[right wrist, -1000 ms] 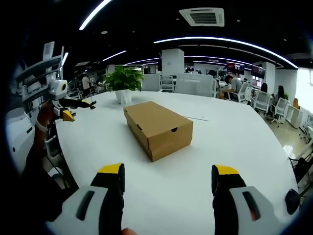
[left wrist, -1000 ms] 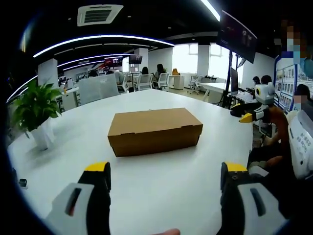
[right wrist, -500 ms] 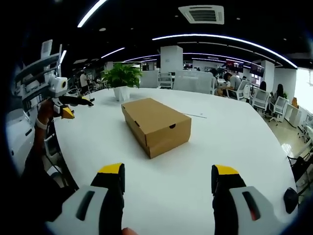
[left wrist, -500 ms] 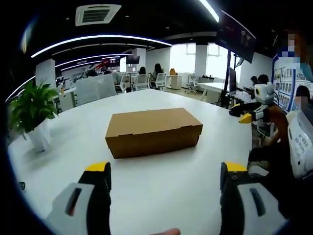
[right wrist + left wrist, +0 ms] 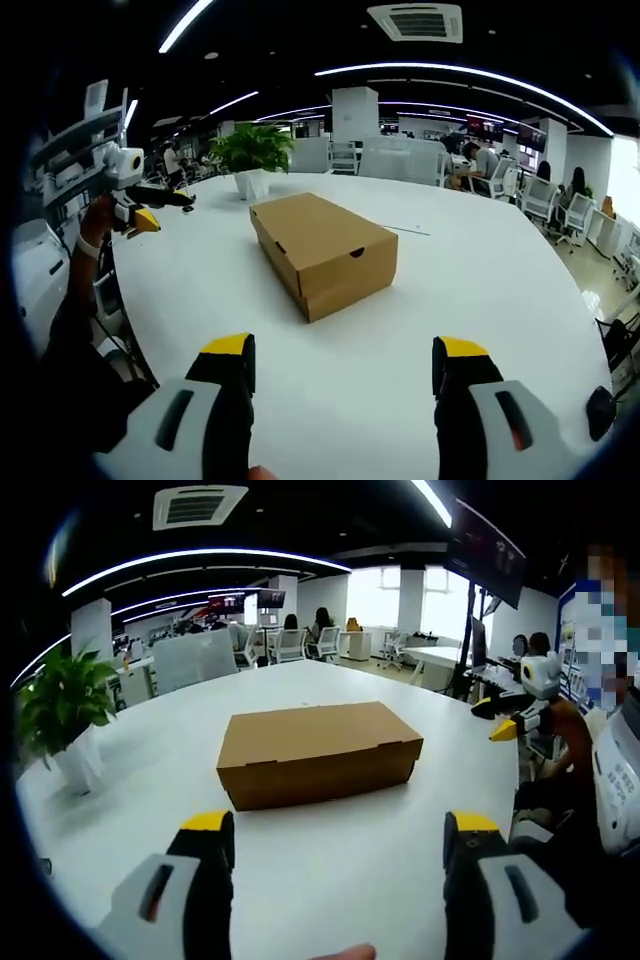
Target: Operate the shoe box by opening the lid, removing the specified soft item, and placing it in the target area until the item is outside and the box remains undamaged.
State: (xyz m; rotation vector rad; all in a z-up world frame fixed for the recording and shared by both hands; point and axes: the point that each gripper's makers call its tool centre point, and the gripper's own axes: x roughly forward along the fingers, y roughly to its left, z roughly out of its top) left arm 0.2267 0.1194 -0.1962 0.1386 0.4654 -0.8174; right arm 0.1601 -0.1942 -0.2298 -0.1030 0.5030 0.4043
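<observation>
Brown cardboard shoe box, rectangular with its lid closed flat, sits near the middle of a large round white table, so nothing inside it can be seen. In the left gripper view, the left gripper is held low over the near edge of the table, pointing toward the long side of the box; its two yellow-tipped black and grey jaws are spread wide apart with nothing between them, well short of the box. In the right gripper view, the right gripper is held the same way over the near table edge, facing a short end and corner of the box; its jaws are also spread wide and hold nothing.

Each gripper appears at the edge of the other's view, held up beside the table in a person's hand: the right one at far right, the left one at far left.

A green leafy potted plant in a white pot stands on the far side of the table, well apart from the box. Office desks and chairs lie beyond.
</observation>
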